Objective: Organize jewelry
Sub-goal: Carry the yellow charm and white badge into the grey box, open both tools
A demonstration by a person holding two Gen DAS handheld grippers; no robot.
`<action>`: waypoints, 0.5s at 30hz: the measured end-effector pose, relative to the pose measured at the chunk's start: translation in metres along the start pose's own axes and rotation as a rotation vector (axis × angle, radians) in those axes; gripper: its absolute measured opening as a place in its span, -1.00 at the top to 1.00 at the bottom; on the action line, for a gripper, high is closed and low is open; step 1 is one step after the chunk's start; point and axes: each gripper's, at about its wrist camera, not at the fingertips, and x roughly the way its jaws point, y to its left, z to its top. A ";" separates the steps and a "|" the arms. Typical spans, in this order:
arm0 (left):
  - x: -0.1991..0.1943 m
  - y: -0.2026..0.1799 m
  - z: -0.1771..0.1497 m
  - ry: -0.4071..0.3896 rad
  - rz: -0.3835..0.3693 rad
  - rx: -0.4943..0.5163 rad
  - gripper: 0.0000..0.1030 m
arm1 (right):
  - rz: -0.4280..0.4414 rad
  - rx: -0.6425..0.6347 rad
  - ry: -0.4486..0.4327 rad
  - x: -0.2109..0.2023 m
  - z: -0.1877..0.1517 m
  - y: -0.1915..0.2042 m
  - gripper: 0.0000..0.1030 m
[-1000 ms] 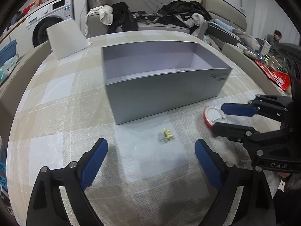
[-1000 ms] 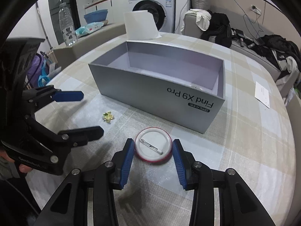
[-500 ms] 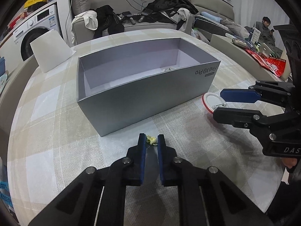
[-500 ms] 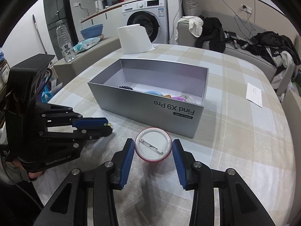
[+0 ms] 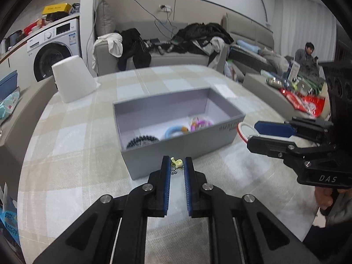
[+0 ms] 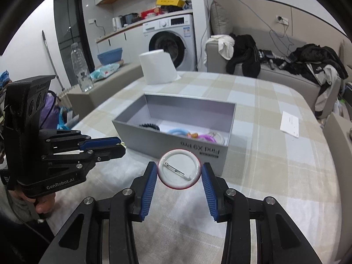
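My left gripper [image 5: 176, 165] is shut on a small yellow-green earring [image 5: 176, 163] and holds it lifted just in front of the grey box [image 5: 182, 144]. My right gripper [image 6: 179, 172] is shut on a round white pin badge with a red rim [image 6: 179, 171], raised in front of the box [image 6: 176, 142]. The box holds a black hair tie [image 5: 142, 140], a blue ring [image 5: 173, 131] and pink and purple pieces [image 5: 199, 123]. The left gripper also shows in the right wrist view [image 6: 110, 146], the right gripper in the left wrist view [image 5: 270, 133].
A white paper roll [image 5: 73, 81] stands at the table's far left. A white card [image 6: 290, 124] lies on the checked tablecloth to the right. A sofa with clothes [image 5: 176, 44] and a washing machine [image 6: 171, 41] stand behind the table.
My left gripper closed on the earring and lifted it off the table. My right gripper lifted the badge. Both have risen, so the box's contents now show.
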 end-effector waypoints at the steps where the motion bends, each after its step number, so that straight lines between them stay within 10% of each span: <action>1: -0.002 0.001 0.003 -0.017 -0.001 -0.008 0.85 | -0.001 0.002 -0.017 -0.003 0.003 -0.001 0.22; 15: 0.011 0.017 0.029 -0.092 0.056 -0.058 0.85 | -0.029 0.079 -0.135 -0.011 0.036 -0.022 0.22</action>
